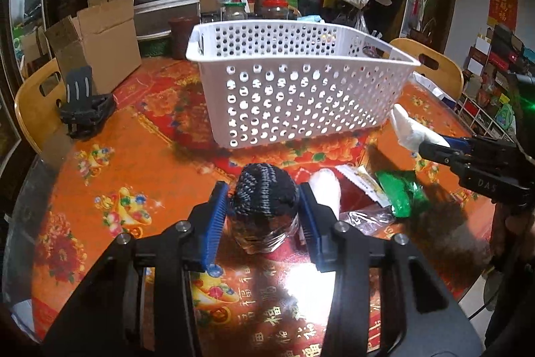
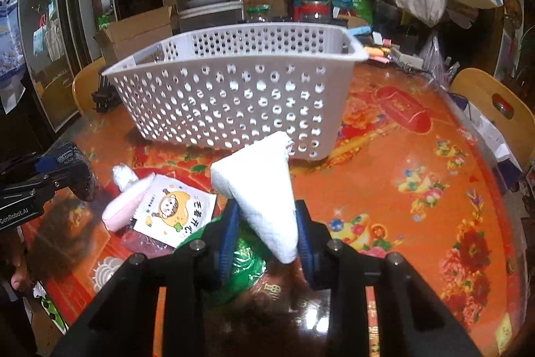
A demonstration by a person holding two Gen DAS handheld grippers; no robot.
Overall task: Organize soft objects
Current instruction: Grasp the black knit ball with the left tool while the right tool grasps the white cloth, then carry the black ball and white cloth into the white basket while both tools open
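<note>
A: Soft objects first — what do the left gripper (image 1: 264, 209)'s fingers (image 1: 217, 216) have?

B: They pinch a dark knitted bundle (image 1: 265, 193), one blue pad on each side. Its rounded knit end points forward toward the white basket (image 1: 301, 96); a clear-wrapped part runs back between the pads, so the long axis lies along the fingers.

A: And the right gripper (image 2: 267, 233)?

B: Its fingers (image 2: 230, 233) are pressed onto a folded white paper towel (image 2: 264, 186). The narrow tip sits low between the pads and the piece widens as it runs up and forward, its broad end toward the basket wall. In the left wrist view the same towel (image 1: 414, 126) sticks out leftward from the right gripper (image 1: 434, 146), just beside the basket's near corner.

A: What lies below them?

B: On the orange flowered tabletop (image 2: 401, 176), a pink-and-white rolled cloth (image 2: 122, 199) lies left of the right gripper, its long axis running diagonally away toward the basket. A cartoon-printed packet (image 2: 174, 213) overlaps it, and a green packet (image 2: 247, 260) lies under the fingers.

A: The basket?

B: Upright on the tabletop, perforated, beyond both grippers. I cannot tell what is inside.
</note>
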